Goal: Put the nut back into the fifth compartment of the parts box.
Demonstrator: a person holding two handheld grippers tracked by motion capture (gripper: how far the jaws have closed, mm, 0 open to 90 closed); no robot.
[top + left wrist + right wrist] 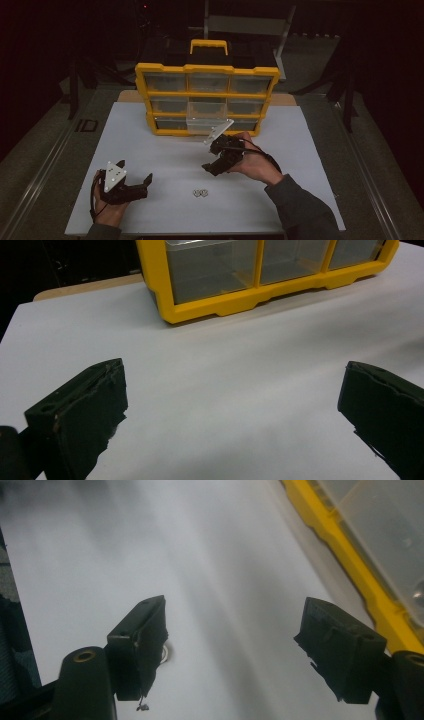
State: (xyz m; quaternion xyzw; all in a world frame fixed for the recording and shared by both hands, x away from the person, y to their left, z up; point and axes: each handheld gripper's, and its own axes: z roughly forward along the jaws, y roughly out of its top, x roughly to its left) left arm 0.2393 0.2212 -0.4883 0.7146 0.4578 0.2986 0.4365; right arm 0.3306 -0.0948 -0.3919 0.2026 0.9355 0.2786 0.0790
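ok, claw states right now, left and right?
Left claw: open, nothing between the jaws.
Right claw: open, holding nothing.

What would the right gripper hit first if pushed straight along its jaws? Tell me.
Probably the white tabletop: the right gripper, jaws open with nothing between them, tilts down at it. The small metal nuts lie near that line, one peeking beside a jaw, but depth is unclear. The yellow organizer sits off to the side.

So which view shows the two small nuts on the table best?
The high view: both small nuts lie side by side on the white table, between the grippers. The right gripper view catches one metal piece behind a jaw.
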